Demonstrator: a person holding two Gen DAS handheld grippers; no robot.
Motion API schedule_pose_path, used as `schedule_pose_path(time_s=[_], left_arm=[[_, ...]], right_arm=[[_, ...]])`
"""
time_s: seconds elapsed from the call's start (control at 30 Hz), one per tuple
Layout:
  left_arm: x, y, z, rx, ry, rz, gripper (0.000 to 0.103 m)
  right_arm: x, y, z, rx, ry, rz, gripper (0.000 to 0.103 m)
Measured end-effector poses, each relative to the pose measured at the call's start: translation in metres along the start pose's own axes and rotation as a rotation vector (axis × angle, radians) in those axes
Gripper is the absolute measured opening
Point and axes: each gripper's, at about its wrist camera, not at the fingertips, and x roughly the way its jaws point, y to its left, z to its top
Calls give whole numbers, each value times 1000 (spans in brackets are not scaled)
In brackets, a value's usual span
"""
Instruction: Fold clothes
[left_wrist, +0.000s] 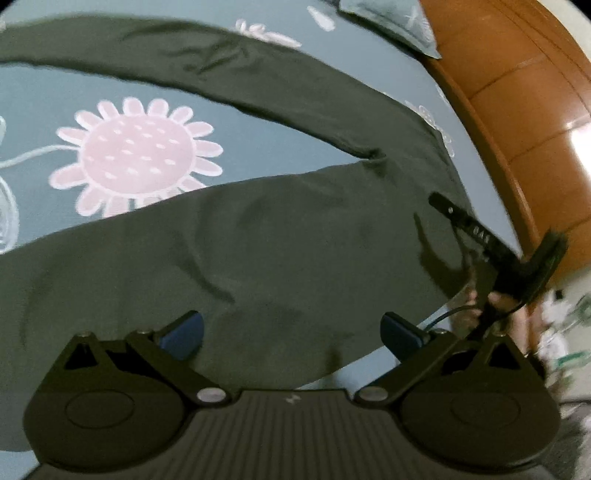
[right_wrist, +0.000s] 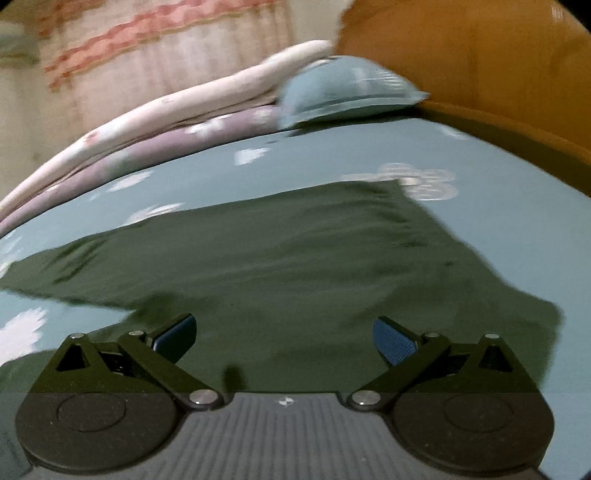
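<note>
- The dark olive-green cloth trousers (left_wrist: 280, 240) lie spread flat on the teal bedsheet printed with pink flowers (left_wrist: 44, 96), both legs running away to the left with a wedge of sheet between them.
- The left gripper (left_wrist: 291, 332) hangs over the nearer leg, jaws wide apart and empty, fabric directly beneath its blue pads (left_wrist: 184, 334).
- The right gripper (right_wrist: 284, 338) is likewise spread wide and empty, over the wider end of the trousers, probably the waist, though blur leaves that uncertain.
- From the left wrist view, the right gripper sits at the garment's right edge, nearer the orange-brown wooden bed frame (left_wrist: 517, 110).
</note>
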Motion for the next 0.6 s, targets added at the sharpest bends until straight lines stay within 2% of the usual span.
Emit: schedule_pose_path(time_s=[0.13, 0.33, 0.43, 0.6], left_arm=[[-6, -1, -23, 90, -77, 91, 101], [-7, 1, -46, 157, -199, 111, 101], [-9, 5, -55, 142, -261, 119, 101], [-14, 12, -71, 140, -340, 130, 101]], right_arm=[[-5, 31, -9, -93, 15, 96, 103], [-17, 68, -32, -202, 90, 236, 103], [-27, 90, -48, -295, 108, 226, 103], [-38, 108, -65, -359, 106, 221, 103]])
